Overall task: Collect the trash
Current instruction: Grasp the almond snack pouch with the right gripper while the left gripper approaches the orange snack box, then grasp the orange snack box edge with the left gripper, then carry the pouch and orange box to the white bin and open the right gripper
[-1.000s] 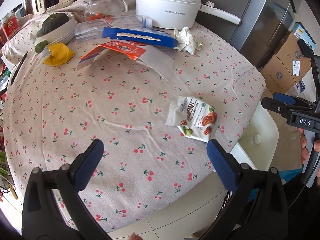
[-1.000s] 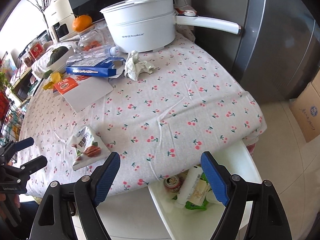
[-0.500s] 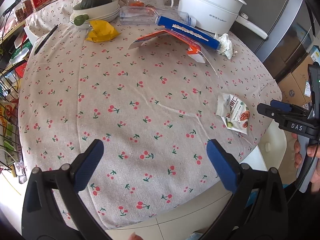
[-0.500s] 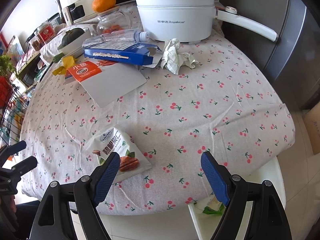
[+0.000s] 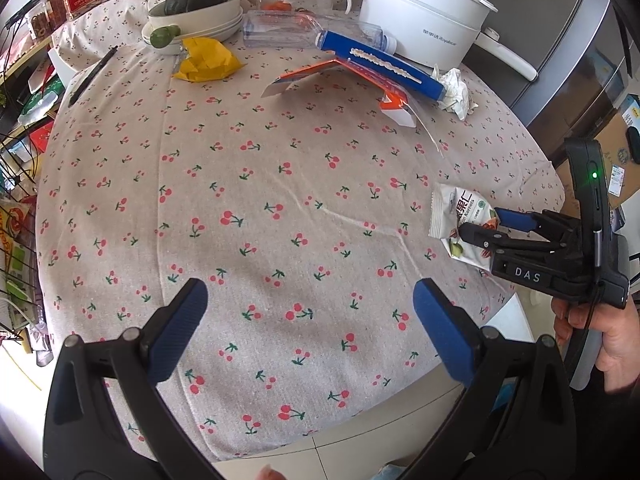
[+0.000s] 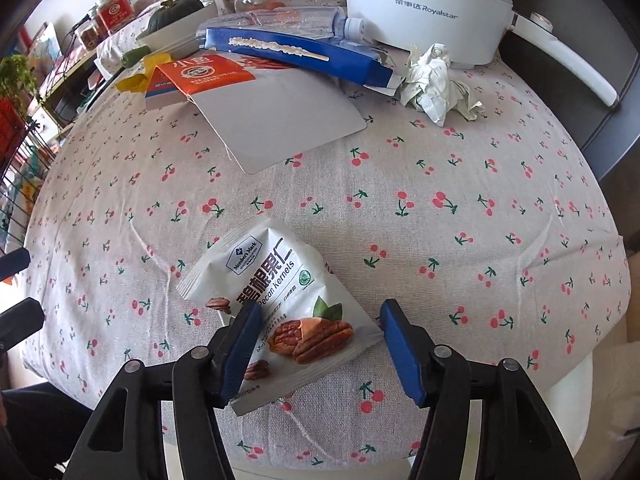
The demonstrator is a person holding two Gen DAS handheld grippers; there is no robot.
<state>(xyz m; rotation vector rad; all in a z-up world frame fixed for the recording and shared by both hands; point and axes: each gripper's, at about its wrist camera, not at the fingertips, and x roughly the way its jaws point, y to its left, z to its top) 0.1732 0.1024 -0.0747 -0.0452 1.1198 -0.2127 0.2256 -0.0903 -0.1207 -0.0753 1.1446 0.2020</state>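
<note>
A white pecan snack packet (image 6: pixel 280 280) lies flat near the front edge of the cherry-print tablecloth (image 6: pixel 400 184). My right gripper (image 6: pixel 320 312) points down over it. Its jaws are closing with the packet's lower end between them; the blue pads (image 6: pixel 240 344) flank it without a clear squeeze. In the left wrist view the same packet (image 5: pixel 452 212) sits at the right under the right gripper (image 5: pixel 482 223). My left gripper (image 5: pixel 310 292) hangs open over bare cloth, holding nothing. Farther back lie crumpled paper (image 6: pixel 436 80), a blue box (image 6: pixel 300 52) and an orange-and-white carton (image 6: pixel 256 108).
A white electric pot (image 6: pixel 424 4) stands at the back, with a plastic bottle (image 6: pixel 280 20), a bowl holding a green squash (image 5: pixel 196 12), a yellow wrapper (image 5: pixel 208 64) and a pen (image 5: pixel 92 76). A white bin (image 6: pixel 572 400) sits below the table's right edge.
My right gripper came down and leftward onto the pecan packet and its jaws narrowed around it. The left gripper drew back from the packet early on, then stayed still.
</note>
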